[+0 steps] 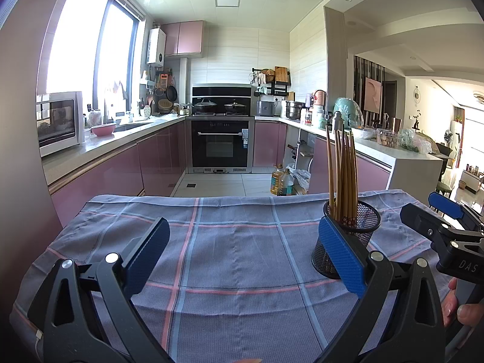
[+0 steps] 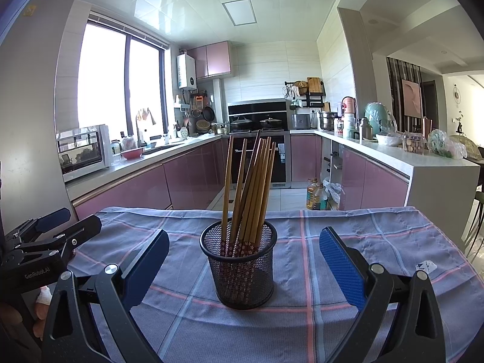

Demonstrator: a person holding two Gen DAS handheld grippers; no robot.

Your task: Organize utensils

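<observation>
Kitchen bg, checked cloth point(image 2: 332, 302) over table. Mesh cup point(image 2: 239, 267) mid-cloth w/ chopsticks point(image 2: 248, 193) standing inside. Right gripper point(image 2: 243, 267) and left gripper point(image 1: 243, 255) both spread, empty. Sorting looks done; nxt prob just back off.

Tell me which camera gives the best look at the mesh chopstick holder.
The right wrist view: the mesh holder stands centred between the open right gripper fingers, fully visible, with the chopsticks fanned out above. In the left wrist view the holder sits off to the right, its lower left hidden behind a blue pad.
</observation>
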